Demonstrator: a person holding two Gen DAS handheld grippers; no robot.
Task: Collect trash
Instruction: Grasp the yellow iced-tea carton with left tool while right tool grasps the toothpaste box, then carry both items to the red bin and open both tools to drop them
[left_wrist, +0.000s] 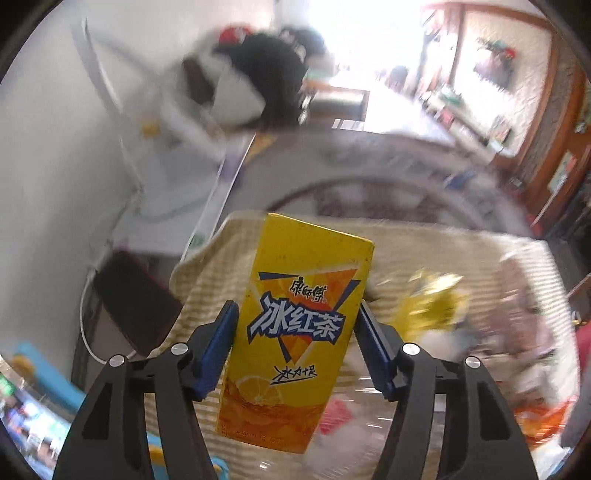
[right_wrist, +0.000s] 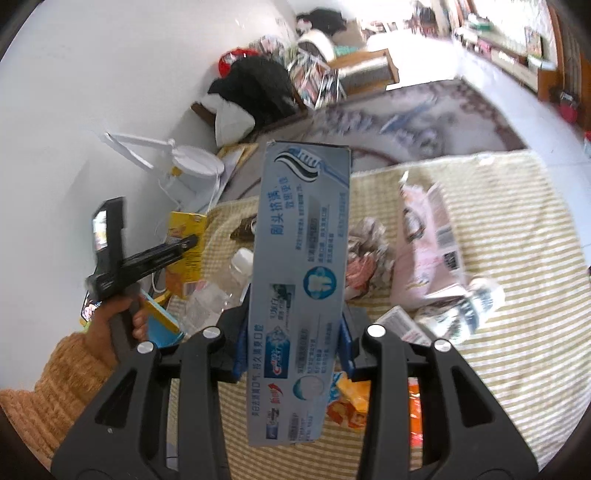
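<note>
A yellow iced-tea carton (left_wrist: 295, 325) stands upright between the blue pads of my left gripper (left_wrist: 297, 310), which is shut on its sides and holds it above the striped cloth (left_wrist: 221, 266). From the right wrist view the same carton (right_wrist: 186, 254) hangs in the left gripper (right_wrist: 192, 242) at the left. My right gripper (right_wrist: 295, 332) is shut on a long blue toothpaste box (right_wrist: 299, 288), held upright over the cloth (right_wrist: 517, 295).
Loose trash lies on the cloth: a pink package (right_wrist: 428, 251), a crumpled wrapper (right_wrist: 365, 251), a clear plastic bottle (right_wrist: 221, 291), an orange snack wrapper (right_wrist: 351, 402). An orange sleeve (right_wrist: 55, 380) shows at the lower left. A patterned rug (right_wrist: 424, 122) lies beyond.
</note>
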